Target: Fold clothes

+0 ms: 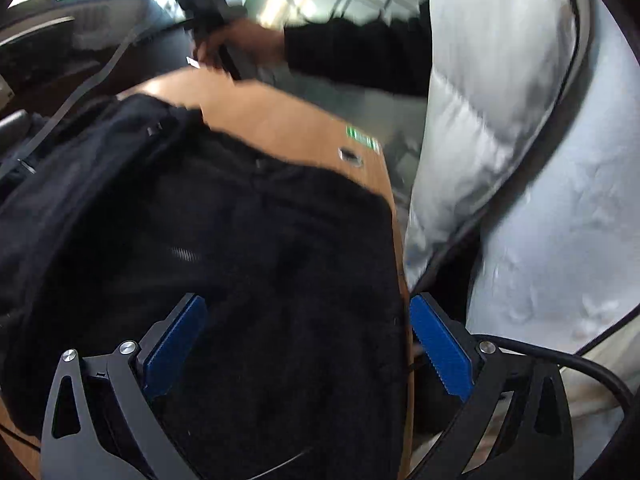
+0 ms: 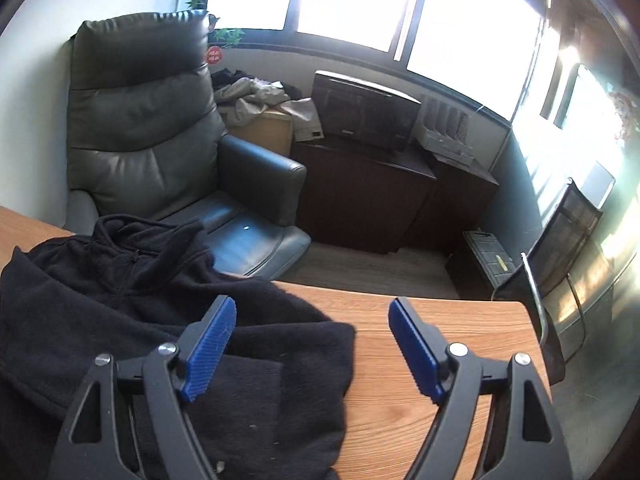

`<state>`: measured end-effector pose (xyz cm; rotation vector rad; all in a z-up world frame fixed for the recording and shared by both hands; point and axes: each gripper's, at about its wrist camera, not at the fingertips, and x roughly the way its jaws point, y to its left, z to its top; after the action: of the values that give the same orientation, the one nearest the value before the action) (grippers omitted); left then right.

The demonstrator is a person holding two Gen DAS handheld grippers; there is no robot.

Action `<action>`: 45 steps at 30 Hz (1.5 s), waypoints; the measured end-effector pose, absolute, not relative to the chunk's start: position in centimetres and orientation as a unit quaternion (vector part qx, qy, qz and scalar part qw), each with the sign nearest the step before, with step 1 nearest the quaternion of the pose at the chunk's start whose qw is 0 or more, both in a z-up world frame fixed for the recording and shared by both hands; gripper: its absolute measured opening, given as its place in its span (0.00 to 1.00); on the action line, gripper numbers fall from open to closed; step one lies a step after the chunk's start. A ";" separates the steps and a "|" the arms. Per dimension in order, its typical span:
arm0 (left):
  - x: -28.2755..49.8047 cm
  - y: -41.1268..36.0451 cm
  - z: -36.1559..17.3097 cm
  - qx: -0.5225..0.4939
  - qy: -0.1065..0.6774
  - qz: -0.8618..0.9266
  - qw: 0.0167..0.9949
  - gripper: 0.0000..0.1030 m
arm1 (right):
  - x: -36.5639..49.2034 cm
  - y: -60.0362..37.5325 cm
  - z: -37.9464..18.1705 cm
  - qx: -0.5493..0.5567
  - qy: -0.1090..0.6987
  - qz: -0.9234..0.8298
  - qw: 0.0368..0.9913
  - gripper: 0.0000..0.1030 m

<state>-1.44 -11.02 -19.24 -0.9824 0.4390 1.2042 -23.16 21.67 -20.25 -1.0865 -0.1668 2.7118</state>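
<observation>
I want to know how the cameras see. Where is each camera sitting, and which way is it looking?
Left wrist: on the left gripper, looking down at the black fleece near the table edge; a hand and white jacket show.
Right wrist: on the right gripper, looking across the fleece's edge and table toward an armchair and windows; no body part shows.
Both share the fleece and table.

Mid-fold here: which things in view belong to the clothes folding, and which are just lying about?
Belongs to the job:
- black fleece zip-up garment spread on the wooden table
- left gripper, open above the fleece
- right gripper, open, nothing held

Just lying about:
- grey leather armchair
- dark wooden cabinet
- heap of pale cloth behind the chair
</observation>
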 end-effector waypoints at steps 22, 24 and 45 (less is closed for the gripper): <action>-13.7 -19.5 -21.9 -0.471 -0.044 0.843 0.256 0.99 | -10.8 38.6 -13.2 -0.266 0.049 0.928 0.257 0.81; -14.1 -18.0 -22.7 -0.484 -0.055 0.825 0.287 0.99 | -11.1 36.9 -13.5 -0.259 0.036 0.940 0.220 0.81; -15.3 -18.6 -25.4 -0.429 -0.136 0.876 0.175 0.99 | -25.3 8.0 -26.8 -0.347 -0.058 0.911 -0.215 0.81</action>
<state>-15.33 -18.55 -25.41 -1.2163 -0.3844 2.4812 -25.26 8.05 -26.77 -1.2691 -0.2133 3.3360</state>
